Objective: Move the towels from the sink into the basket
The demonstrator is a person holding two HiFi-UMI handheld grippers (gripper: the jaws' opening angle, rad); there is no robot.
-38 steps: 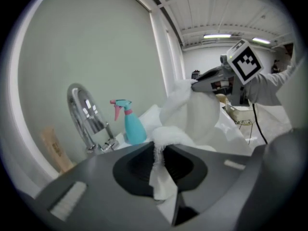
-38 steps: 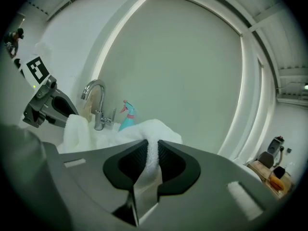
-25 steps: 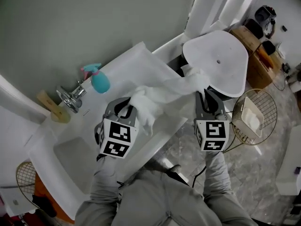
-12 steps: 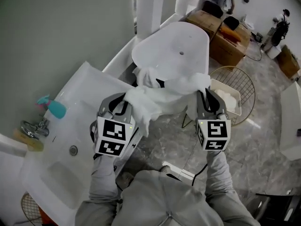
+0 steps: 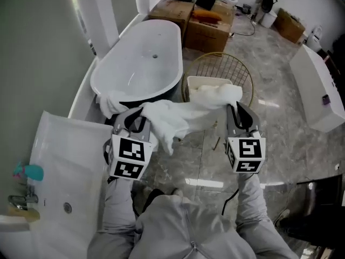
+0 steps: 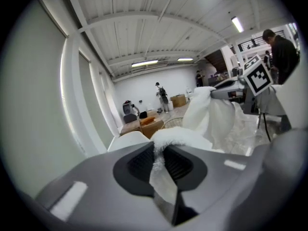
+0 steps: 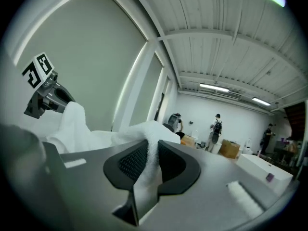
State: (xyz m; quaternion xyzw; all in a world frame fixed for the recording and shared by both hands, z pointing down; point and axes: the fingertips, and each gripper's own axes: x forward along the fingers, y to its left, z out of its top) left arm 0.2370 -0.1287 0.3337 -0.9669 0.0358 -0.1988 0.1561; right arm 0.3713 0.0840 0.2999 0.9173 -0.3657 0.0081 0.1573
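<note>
Dropping it short is my worry. The left gripper [image 5: 137, 116], centre left of the head view, and the right gripper [image 5: 237, 110], centre right, are each clamped on one end of the white towel [image 5: 183, 112]. It hangs between them mid-frame, over the marble floor [image 5: 280, 123] and well clear of the sink [image 5: 59, 161] at lower left.
— And the basket [image 5: 245, 74]?
— Upper centre, just beyond the right gripper. Only that end of the towel overlaps it. If both let go here, I judge the left end would land on the floor or snag on the wire rim.
— Could a grip slip?
— Possibly. In both gripper views the pads pinch just a thin fold, and a loose tail dangles beside the left gripper.
— How does the towel look?
— Thick, fluffy and limp, bunched at both ends and sagging between them. Something pale and folded [image 5: 207, 82], probably another towel, lies in the basket.
</note>
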